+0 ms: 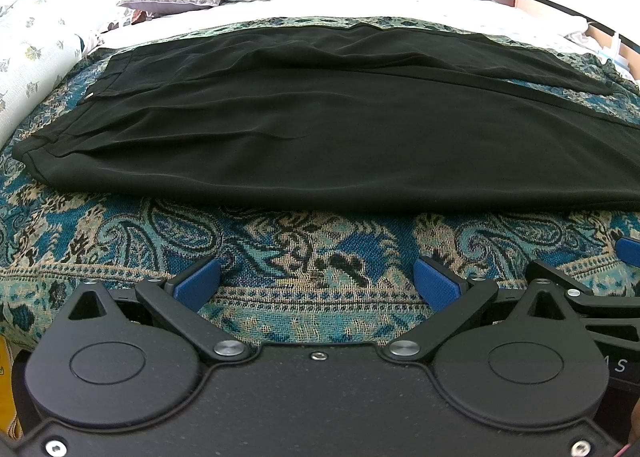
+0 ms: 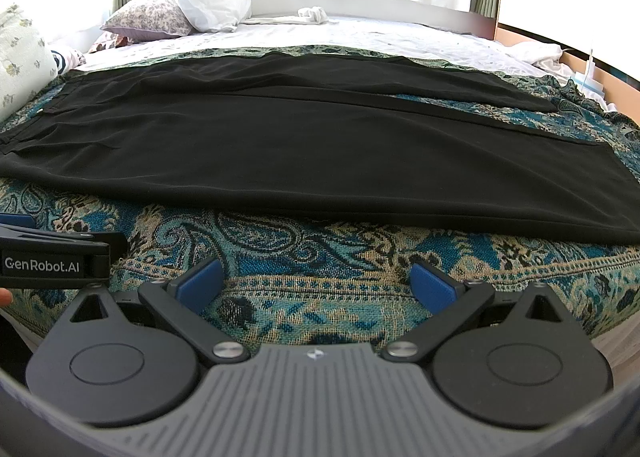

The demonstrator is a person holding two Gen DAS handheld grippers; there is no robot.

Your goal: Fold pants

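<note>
Black pants [image 1: 320,129] lie flat across the patterned blue bedspread [image 1: 304,245], waistband at the left and legs running to the right; they also show in the right wrist view [image 2: 312,153]. My left gripper [image 1: 318,283] is open and empty, just short of the pants' near edge. My right gripper [image 2: 318,283] is open and empty too, at the same distance from that edge. The right gripper shows at the right edge of the left wrist view [image 1: 592,289]. The left gripper shows at the left edge of the right wrist view [image 2: 52,257].
A floral pillow [image 2: 148,17] and a white pillow [image 2: 212,1] lie at the far left of the bed. White sheets [image 2: 360,37] cover the far half. A rolled floral quilt [image 1: 36,53] lies at the left. A wooden bed frame [image 2: 520,27] runs along the far right.
</note>
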